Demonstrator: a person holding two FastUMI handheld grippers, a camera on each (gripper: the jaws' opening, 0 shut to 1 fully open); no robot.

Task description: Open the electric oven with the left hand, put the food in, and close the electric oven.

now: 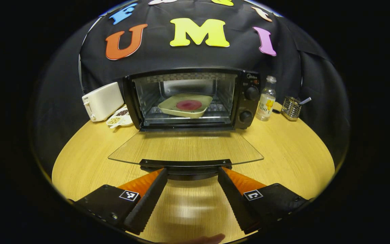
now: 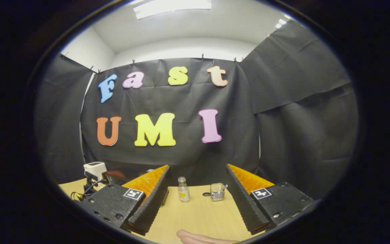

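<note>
Oven (image 1: 195, 98) — door (image 1: 185, 147) down, plate (image 1: 185, 105) inside

wooden table (image 1: 283, 149), oven (image 1: 195, 98), toaster (image 1: 102, 101), bottle (image 1: 266, 99)

A tray (image 1: 185, 105) sits inside the open oven (image 1: 191, 98) on the worktop (image 1: 283, 149), toaster (image 1: 102, 101) left, bottle (image 1: 266, 100) right.

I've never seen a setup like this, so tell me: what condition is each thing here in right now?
Oven door: folded fully down, open.
Oven: open, tray inside.
Tray: on the oven rack, holding a red round of food.
Bottle: upright, capped.
Left gripper: fingers apart, holding nothing.
Right gripper: fingers apart, holding nothing.
</note>
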